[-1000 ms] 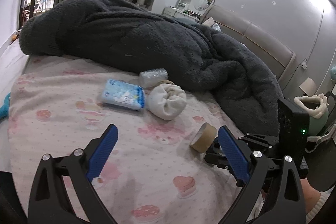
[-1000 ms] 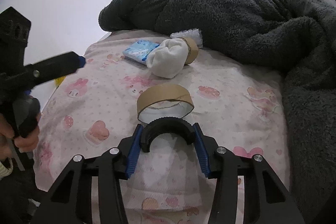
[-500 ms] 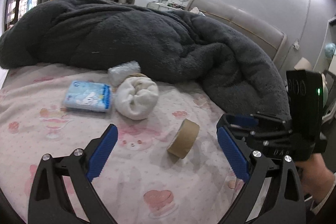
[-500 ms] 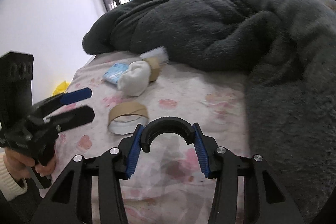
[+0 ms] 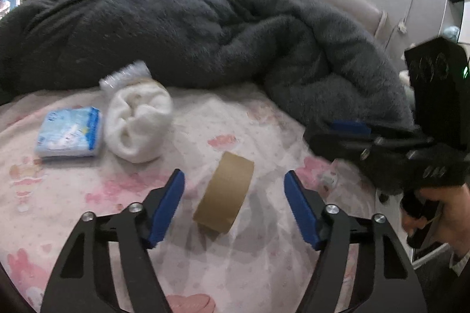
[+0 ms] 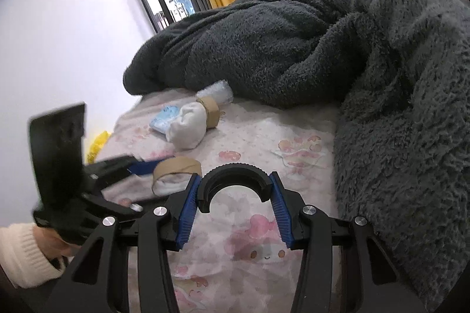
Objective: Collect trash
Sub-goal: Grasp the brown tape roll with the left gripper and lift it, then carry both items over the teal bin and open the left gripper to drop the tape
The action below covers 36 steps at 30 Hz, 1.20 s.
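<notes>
An empty brown cardboard tape roll (image 5: 224, 192) stands on edge on the pink bed sheet (image 5: 73, 195). My left gripper (image 5: 234, 189) is open, its blue fingers on either side of the roll, apart from it. The roll also shows in the right wrist view (image 6: 176, 170), with the left gripper (image 6: 141, 166) at it. My right gripper (image 6: 233, 198) is shut on a black half-ring piece (image 6: 233, 178) and hovers over the sheet right of the roll. Farther back lie a white rolled sock (image 5: 138, 128), a blue tissue pack (image 5: 69, 134) and a clear bubble-wrap wad (image 5: 124, 76).
A heaped dark grey fleece blanket (image 5: 205, 34) covers the far and right side of the bed. A second brown roll (image 6: 210, 110) sits behind the sock. A yellow bag (image 6: 97, 145) lies off the bed's left edge. Clothes hang by the window.
My left gripper has moved in toward the brown roll and narrowed, so its fingers now bracket it. My right gripper has drawn back to the right with the black piece.
</notes>
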### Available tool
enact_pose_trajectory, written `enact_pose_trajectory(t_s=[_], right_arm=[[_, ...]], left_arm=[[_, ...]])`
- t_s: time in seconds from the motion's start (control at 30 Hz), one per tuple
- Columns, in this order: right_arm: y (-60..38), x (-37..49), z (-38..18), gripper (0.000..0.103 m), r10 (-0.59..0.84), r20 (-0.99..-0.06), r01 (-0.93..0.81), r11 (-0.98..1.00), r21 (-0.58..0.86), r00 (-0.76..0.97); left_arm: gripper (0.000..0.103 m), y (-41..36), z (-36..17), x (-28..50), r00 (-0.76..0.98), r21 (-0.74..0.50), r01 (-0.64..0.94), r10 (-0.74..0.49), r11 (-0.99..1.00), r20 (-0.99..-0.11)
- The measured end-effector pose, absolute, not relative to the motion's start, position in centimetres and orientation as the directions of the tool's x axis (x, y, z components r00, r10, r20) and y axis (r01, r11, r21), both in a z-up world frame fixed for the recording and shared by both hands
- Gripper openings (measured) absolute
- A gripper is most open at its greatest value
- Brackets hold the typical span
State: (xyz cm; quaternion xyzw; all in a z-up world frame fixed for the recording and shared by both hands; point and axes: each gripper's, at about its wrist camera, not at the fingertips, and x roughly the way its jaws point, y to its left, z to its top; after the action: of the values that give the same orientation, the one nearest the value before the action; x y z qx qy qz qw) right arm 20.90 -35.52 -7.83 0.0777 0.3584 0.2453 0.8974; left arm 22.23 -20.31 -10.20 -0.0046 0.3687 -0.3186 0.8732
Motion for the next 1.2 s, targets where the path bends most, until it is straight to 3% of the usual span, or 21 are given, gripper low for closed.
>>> enact_pose_trajectory(t_s=[0.03,0.2,0.43,0.73,1.2], right_arm=[[-35.7,21.0,-7.8,0.048,0.503,-0.600,-0.385,0.864,0.325,0.622],[-35.5,21.7,-7.5,0.048,0.509,-0.601,-0.391,0.860,0.328,0.616],[-34.9,22.8,-7.1,0.048,0.493,-0.612,-0.378,0.869,0.318,0.619],[-34.0,23.1,-6.0,0.048,0.462,-0.610,-0.331,0.887,0.322,0.644],[-27.4,22.2,-4.2,0.048,0.485,-0.601,-0.382,0.874,0.302,0.635]], left_arm=[[0.061,-20.6,-10.6,22.5,0.511,-0.245,0.558,-0.561,0.793,-0.652],[0.050,-20.7,-11.0,23.4,0.494,-0.269,0.548,-0.566,0.792,-0.660],[0.027,-20.1,-11.7,24.9,0.462,-0.332,0.508,-0.577,0.794,-0.673],[0.025,-17.9,-10.4,24.2,0.469,-0.416,0.481,-0.627,0.772,-0.622],[0.025,-11.6,-8.7,22.2,0.535,-0.376,0.411,-0.553,0.831,-0.638]])
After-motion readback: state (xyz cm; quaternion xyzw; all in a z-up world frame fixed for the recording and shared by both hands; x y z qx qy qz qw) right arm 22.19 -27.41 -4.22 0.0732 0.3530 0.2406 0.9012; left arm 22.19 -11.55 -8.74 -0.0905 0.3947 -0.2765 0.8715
